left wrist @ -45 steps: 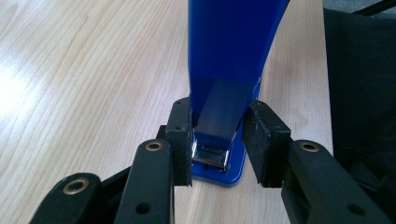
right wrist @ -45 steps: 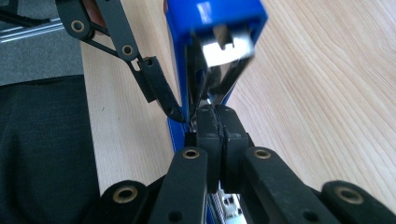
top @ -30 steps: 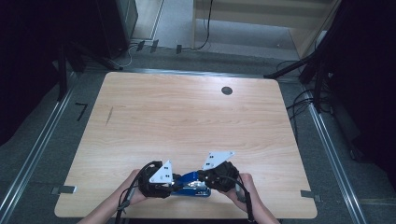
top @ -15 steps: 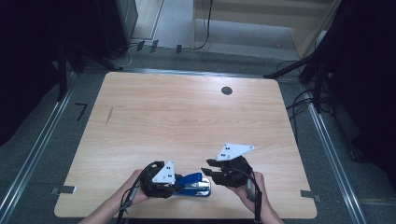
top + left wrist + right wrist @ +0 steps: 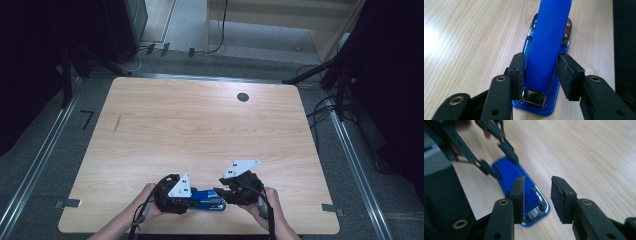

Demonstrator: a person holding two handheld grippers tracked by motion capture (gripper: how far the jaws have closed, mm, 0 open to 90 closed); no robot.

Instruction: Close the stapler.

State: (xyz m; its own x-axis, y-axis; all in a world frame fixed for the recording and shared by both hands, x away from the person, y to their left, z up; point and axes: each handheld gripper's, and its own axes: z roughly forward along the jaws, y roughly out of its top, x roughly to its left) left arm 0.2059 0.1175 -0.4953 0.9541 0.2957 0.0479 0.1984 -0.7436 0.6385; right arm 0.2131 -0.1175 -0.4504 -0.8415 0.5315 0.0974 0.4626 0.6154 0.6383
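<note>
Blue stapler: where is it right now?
In the high view the blue stapler lies at the table's near edge, between the left gripper and right gripper.

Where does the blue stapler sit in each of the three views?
High view: the stapler lies at the table's near edge, between the left gripper and the right gripper.
Left gripper view: the stapler runs up the middle, its near end between the pads.
Right gripper view: the stapler lies left of centre, beyond the open jaws.
Shared landmark: the table's pale wood grain.
</note>
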